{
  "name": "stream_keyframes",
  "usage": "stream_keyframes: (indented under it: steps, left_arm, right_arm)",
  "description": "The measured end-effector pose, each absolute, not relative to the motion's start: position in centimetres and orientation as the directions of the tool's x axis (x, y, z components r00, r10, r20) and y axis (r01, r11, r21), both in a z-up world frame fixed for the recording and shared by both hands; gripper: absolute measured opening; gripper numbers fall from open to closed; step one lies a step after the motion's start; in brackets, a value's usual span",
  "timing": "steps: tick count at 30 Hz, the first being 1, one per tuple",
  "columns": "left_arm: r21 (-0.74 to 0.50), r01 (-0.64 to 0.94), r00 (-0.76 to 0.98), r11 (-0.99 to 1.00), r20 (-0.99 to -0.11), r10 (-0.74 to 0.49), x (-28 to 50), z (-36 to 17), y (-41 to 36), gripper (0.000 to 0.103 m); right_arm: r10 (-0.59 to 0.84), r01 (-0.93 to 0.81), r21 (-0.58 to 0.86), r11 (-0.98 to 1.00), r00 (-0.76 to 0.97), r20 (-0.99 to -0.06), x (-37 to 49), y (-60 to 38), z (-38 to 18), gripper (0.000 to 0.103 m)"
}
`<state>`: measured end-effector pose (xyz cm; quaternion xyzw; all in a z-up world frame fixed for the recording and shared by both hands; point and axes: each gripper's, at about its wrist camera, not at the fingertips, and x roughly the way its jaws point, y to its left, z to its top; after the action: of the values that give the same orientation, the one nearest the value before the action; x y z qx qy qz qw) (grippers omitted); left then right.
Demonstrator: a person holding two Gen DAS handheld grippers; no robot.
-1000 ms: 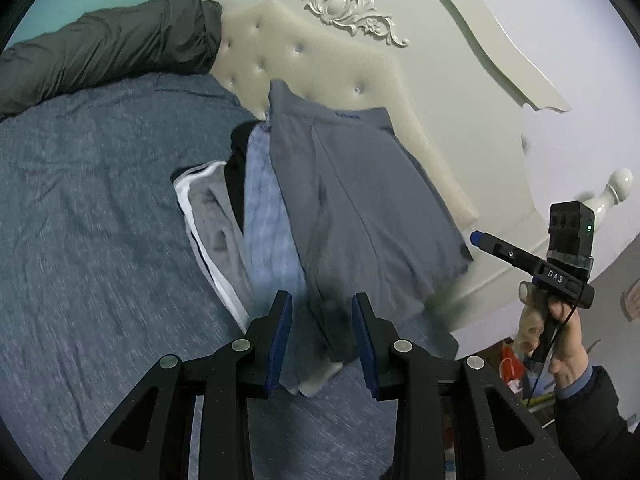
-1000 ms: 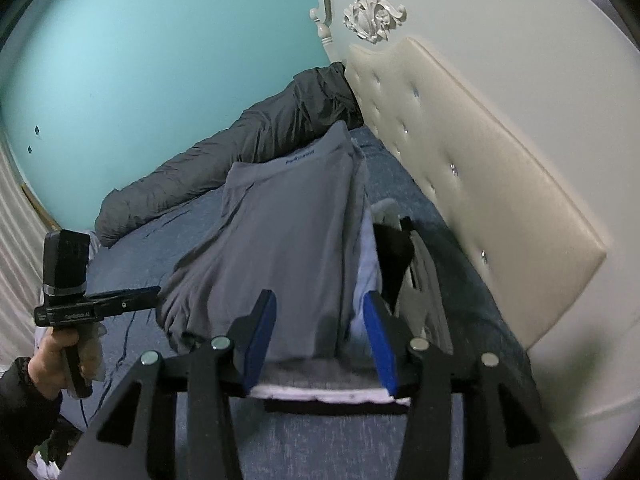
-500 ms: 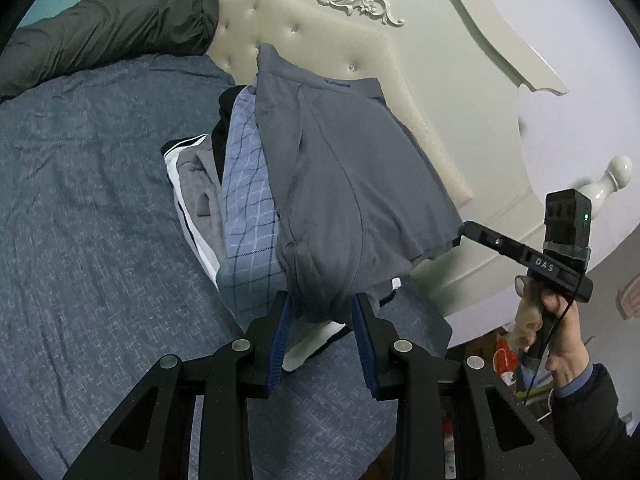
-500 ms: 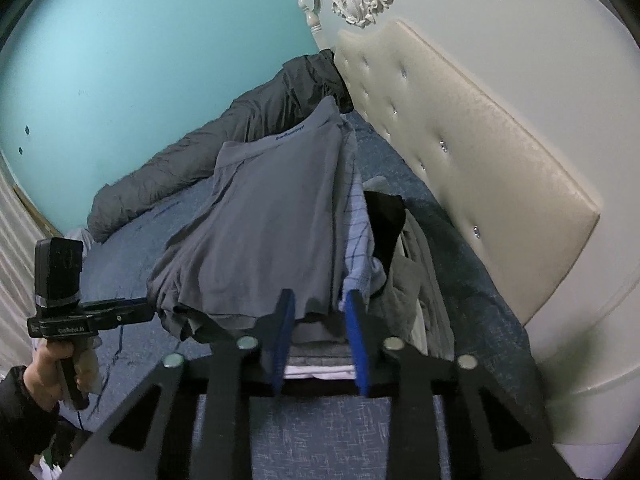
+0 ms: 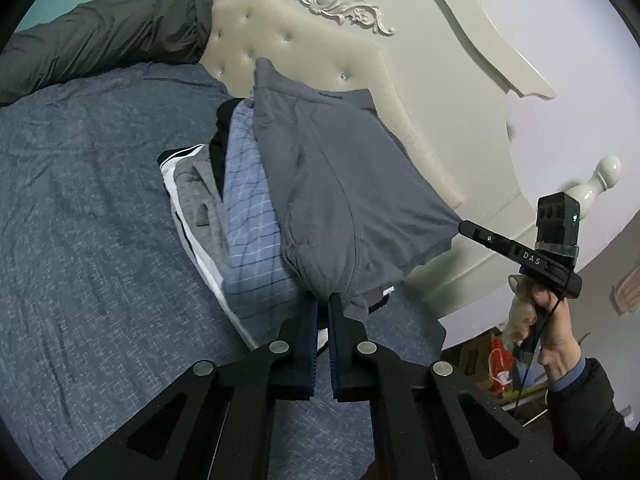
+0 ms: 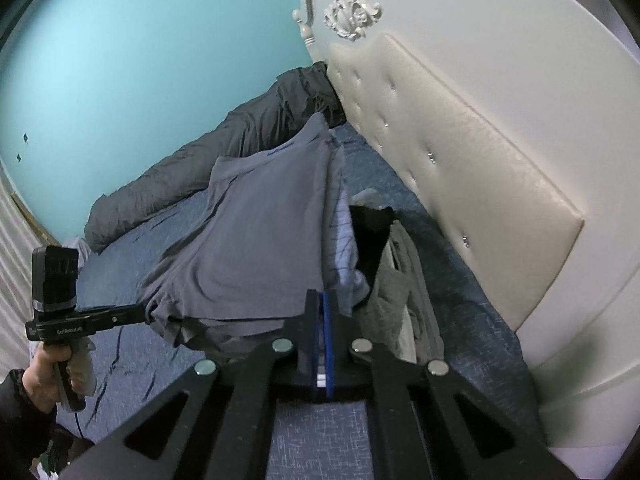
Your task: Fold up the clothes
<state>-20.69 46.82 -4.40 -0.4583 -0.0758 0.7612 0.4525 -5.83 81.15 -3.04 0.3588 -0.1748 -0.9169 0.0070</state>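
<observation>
Now both grippers have clamped onto the grey shorts (image 5: 340, 184): left gripper (image 5: 322, 304) at one hem corner, right gripper (image 6: 320, 300) at the other, atop the clothes pile on the bed (image 5: 80, 220), ready for folding.

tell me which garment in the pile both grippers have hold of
The plain grey shorts on top of the pile: the left gripper and right gripper each pinch a hem corner. The checked blue one beneath lies untouched.
</observation>
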Motion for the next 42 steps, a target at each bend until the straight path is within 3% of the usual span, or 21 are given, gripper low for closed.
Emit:
stream_keyframes:
  steps: [17,19,22,27,29,30,35,38,40,42]
  left_arm:
    - [-0.542,-0.599,-0.177,-0.589,-0.628,0.758,-20.7,-4.5,45.9,0.008]
    - [-0.544,-0.592,-0.191,-0.595,-0.622,0.759,-20.3,-4.2,45.4,0.027]
    - [-0.54,-0.593,-0.212,-0.598,-0.611,0.762,-20.1,-3.8,45.2,0.037]
    - [-0.535,-0.59,-0.207,-0.605,-0.624,0.754,-21.2,-4.2,46.5,0.036]
    - [-0.546,-0.581,-0.198,-0.603,-0.624,0.756,-21.7,-4.7,46.6,0.007]
    - [-0.547,-0.578,-0.2,-0.606,-0.625,0.755,-21.8,-4.9,46.5,0.004]
    - [-0.569,-0.553,-0.19,-0.609,-0.626,0.756,-22.2,-5.7,45.5,0.005]
    - [-0.552,-0.552,-0.213,-0.626,-0.632,0.745,-22.6,-5.0,44.8,0.019]
    - [-0.541,-0.562,-0.234,-0.626,-0.622,0.747,-23.3,-4.1,44.6,0.04]
    - [-0.518,-0.572,-0.259,-0.636,-0.622,0.739,-24.4,-3.3,44.9,0.041]
  right_arm:
    - [-0.13,-0.133,0.332,-0.934,-0.737,-0.664,-6.5,81.3,-3.8,0.001]
    - [-0.132,-0.132,0.333,-0.933,-0.738,-0.662,-6.5,81.3,-3.7,0.001]
    - [-0.134,-0.132,0.336,-0.932,-0.738,-0.661,-6.4,81.3,-3.7,0.001]
    - [-0.14,-0.133,0.347,-0.928,-0.739,-0.659,-6.3,81.3,-3.8,0.001]
    - [-0.142,-0.13,0.346,-0.929,-0.739,-0.659,-6.3,81.2,-3.7,0.001]
    - [-0.143,-0.129,0.346,-0.929,-0.738,-0.659,-6.2,81.1,-3.7,0.001]
    - [-0.147,-0.132,0.349,-0.928,-0.73,-0.668,-6.3,81.5,-3.9,0.001]
    - [-0.179,-0.111,0.362,-0.925,-0.715,-0.676,-6.7,81.8,-3.7,0.002]
    - [-0.155,-0.128,0.347,-0.929,-0.718,-0.679,-7.0,82.4,-3.0,0.003]
    - [-0.143,-0.133,0.346,-0.929,-0.731,-0.667,-7.6,83.0,-2.2,0.01]
